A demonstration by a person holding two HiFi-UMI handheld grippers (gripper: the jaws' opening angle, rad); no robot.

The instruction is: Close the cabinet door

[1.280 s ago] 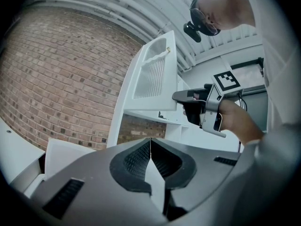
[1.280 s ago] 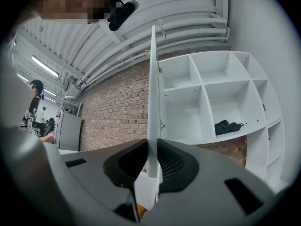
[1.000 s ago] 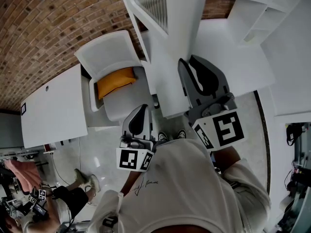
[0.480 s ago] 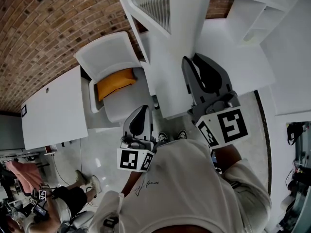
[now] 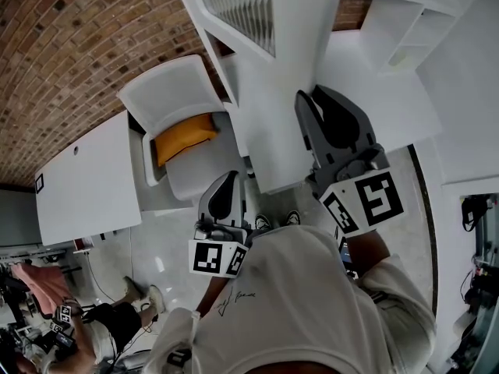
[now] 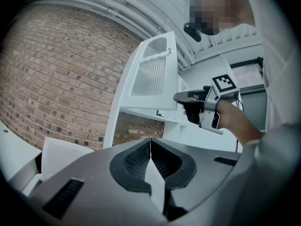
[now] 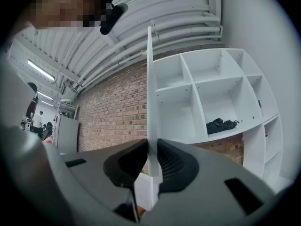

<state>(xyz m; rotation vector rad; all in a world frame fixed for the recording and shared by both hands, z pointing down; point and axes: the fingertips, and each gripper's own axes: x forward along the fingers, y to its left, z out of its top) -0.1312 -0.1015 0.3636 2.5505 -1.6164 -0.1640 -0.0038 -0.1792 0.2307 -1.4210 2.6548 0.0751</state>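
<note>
Right gripper view: we see the right gripper [image 7: 151, 164] pinching the thin edge of the white cabinet door [image 7: 150, 88], upright at frame centre, with the cabinet shelves [image 7: 207, 107] to its right. Left gripper view: left gripper [image 6: 150, 164] jaws pressed together, lower centre.

No word or number can be read. Black-and-white square markers cover the left cube [image 5: 216, 257], at 6 o'clock in the head view, and the right cube [image 5: 366, 201], at 3 o'clock. A scrawled print [image 5: 235, 294] on the white shirt [image 5: 304, 310] is too small to make out.
</note>
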